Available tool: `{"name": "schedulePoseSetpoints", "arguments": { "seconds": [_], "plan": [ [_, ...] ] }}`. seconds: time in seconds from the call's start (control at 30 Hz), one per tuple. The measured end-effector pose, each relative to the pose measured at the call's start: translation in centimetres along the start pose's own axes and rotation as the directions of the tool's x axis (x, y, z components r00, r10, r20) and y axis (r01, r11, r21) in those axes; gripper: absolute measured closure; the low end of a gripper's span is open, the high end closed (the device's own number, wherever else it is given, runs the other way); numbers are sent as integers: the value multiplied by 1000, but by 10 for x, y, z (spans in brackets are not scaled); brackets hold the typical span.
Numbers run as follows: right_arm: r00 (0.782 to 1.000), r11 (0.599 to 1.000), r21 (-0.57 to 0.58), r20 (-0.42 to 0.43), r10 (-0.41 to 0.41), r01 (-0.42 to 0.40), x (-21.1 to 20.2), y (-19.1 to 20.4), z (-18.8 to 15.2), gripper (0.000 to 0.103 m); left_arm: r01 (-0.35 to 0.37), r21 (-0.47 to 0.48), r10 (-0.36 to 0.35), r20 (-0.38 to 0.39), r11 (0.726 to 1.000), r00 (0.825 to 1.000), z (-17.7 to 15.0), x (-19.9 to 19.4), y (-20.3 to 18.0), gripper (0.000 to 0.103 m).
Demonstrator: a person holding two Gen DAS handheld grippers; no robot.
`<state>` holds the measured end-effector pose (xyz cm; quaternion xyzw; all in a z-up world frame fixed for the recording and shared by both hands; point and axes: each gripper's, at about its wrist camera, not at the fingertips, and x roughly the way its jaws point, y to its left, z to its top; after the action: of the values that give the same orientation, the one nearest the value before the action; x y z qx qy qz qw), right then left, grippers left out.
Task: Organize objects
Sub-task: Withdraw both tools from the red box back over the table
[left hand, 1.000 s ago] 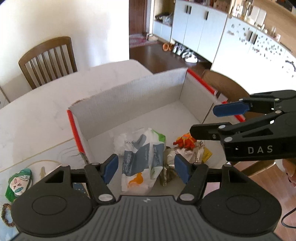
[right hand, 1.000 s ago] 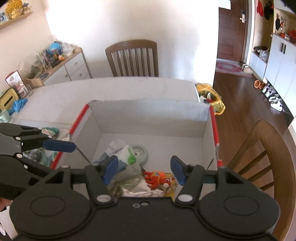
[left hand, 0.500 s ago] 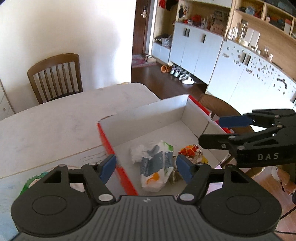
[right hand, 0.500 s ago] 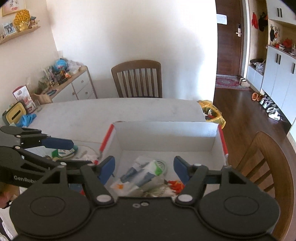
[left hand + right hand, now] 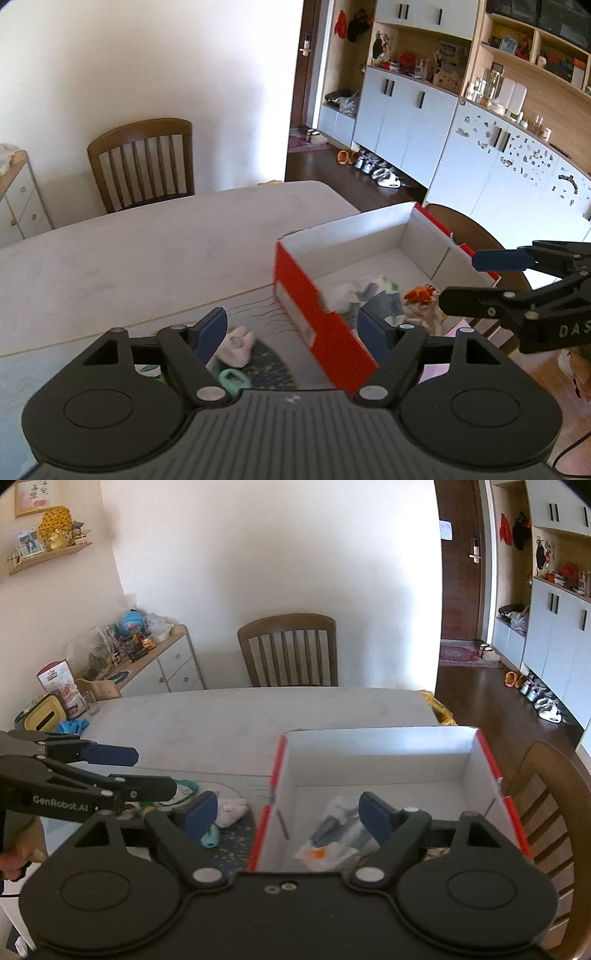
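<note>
The box (image 5: 314, 306), red outside and white inside, stands on the right part of the counter (image 5: 147, 251). In it lie a crumpled white wrapper (image 5: 354, 291) and an orange toy (image 5: 419, 293). Just left of the box, on a dark mat (image 5: 236, 838), lie a pale soft toy (image 5: 238, 345) and a small teal thing (image 5: 209, 839). The left tongs (image 5: 291, 330) hang above the box's near left wall, jaws wide and just widened, gripping nothing. The right tongs (image 5: 284, 812) hang over the same wall, jaws also just widened, empty. A chair (image 5: 291, 650) stands behind the counter.
</note>
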<state>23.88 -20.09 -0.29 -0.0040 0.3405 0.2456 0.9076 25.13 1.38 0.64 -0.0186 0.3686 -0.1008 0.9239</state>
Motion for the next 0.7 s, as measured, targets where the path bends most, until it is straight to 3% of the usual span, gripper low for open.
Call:
{"name": "schedulePoseSetpoints", "arguments": {
  "seconds": [0.1,0.27,0.4,0.67,0.7],
  "plan": [
    [1000,1000,1,6,9,-9,2,15,-3,10,-8,-1,8,9,1000,1000,-6,-8,13,19],
    [999,1000,2,22,26,-26,6,39,-9,3,-26,-5,26,18,1000,999,-16,-18,34,19],
    [999,999,2,15,37,-37,11,54,-11,3,-42,-27,43,1,999,999,-24,-23,53,13],
    [999,999,-14,-18,32,-32,24,80,-19,3,-47,-110,48,3,993,999,-36,-34,98,12],
    [999,999,-18,-22,29,-29,25,83,-21,3,-54,-119,55,0,991,998,-38,-34,105,7]
  ]
}}
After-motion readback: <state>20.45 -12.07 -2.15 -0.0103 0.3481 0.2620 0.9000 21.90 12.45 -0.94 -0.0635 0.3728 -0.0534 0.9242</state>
